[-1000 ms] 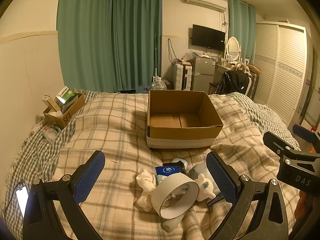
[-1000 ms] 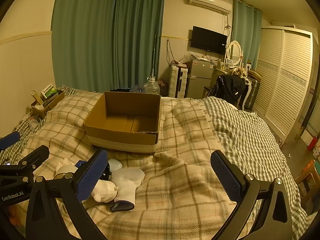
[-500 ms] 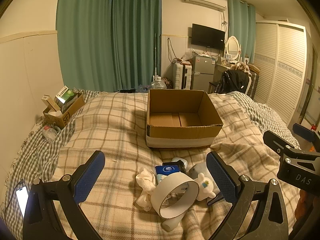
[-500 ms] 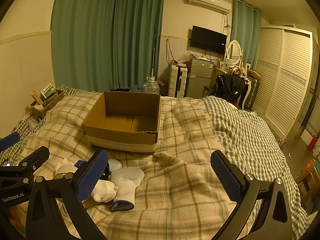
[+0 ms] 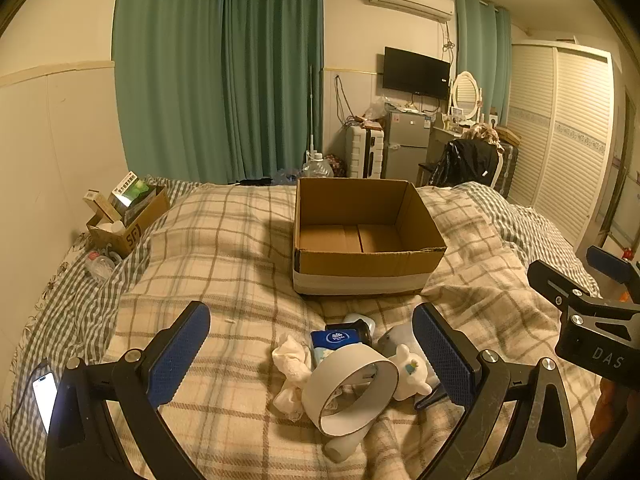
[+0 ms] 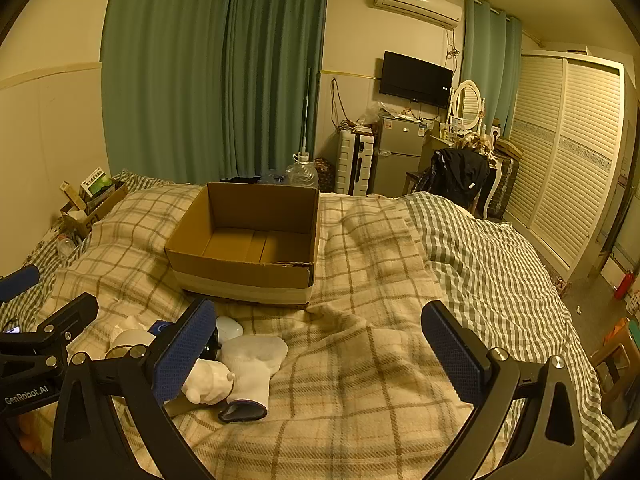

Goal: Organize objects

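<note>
Your left hand-held gripper (image 5: pixel 311 350) hovers with its two pads wide apart and nothing between them, just above the small pile of things on the bed (image 5: pixel 224 264). Your right hand-held gripper (image 6: pixel 318 346) is also spread open and empty; it hangs to the right of the pile, over bare blanket.

The pile lies directly in front of the left gripper. Nearest to you is a wide white tape roll (image 5: pixel 350 390), standing on its edge and tilted. Behind it is a blue tissue pack (image 5: pixel 334 340), to its left a crumpled white cloth (image 5: pixel 291 364), and to its right a small white plush toy (image 5: pixel 410 372). In the right wrist view a white glove with a dark cuff (image 6: pixel 252 364) lies just beside the toy. The empty cardboard box (image 5: pixel 362 268) stands further on the blanket, open to the top; I judge this is where the things should go.

I think the roll is the best first pick, because it lies on top. Lower the left gripper so that one pad goes inside the ring and the other outside, and close on the wall only. Close slowly: the roll may tip or slide on the soft blanket. Lift straight up, so the cloth is not dragged with it.
</note>
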Available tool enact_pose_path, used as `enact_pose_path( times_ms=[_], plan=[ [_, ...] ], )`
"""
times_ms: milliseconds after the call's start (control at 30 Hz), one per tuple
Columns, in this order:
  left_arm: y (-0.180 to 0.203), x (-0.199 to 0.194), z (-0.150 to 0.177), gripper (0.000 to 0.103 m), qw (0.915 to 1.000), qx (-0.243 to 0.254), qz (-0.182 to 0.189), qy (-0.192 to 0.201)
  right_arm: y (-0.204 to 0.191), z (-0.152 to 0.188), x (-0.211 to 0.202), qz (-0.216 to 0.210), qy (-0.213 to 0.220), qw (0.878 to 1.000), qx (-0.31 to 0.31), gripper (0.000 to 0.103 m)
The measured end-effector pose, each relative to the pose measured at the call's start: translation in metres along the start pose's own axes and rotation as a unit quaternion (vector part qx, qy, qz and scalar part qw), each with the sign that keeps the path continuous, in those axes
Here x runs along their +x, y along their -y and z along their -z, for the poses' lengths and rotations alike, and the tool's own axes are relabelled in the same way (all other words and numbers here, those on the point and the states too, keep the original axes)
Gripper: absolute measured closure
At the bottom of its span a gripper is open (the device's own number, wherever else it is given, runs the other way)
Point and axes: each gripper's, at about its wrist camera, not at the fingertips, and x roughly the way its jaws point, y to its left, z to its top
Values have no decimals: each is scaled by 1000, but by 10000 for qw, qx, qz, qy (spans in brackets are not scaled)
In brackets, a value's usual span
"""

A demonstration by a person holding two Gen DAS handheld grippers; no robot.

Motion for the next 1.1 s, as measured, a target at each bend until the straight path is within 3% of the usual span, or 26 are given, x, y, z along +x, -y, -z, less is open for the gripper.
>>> enact_pose_path(
  times_ms=[333,667,767,867,933,1067,1100],
  plan=[
    [0,0,-1,0,10000,26,3,-28,2,0,-4,77,24,10000,-39,0],
    [-12,45,35,0,9922,-44,39,-1247,4,17,18,17,-450,9989,-121,0],
    [-15,58,44,5,9892,-113,-20,-1460,3,25,30,-48,-646,9978,-119,0],
    [-15,66,47,17,9876,-143,19,-1564,2,32,40,-105,-813,9966,-119,0],
    [-13,66,48,38,9875,-108,128,-1569,1,34,44,-127,-868,9961,-125,0],
    [-6,59,45,59,9885,-18,456,-1439,-1,35,45,-128,-900,9957,-159,1],
    [-4,58,43,72,9886,8,498,-1422,-1,35,44,-124,-892,9958,-176,1]
  ],
)
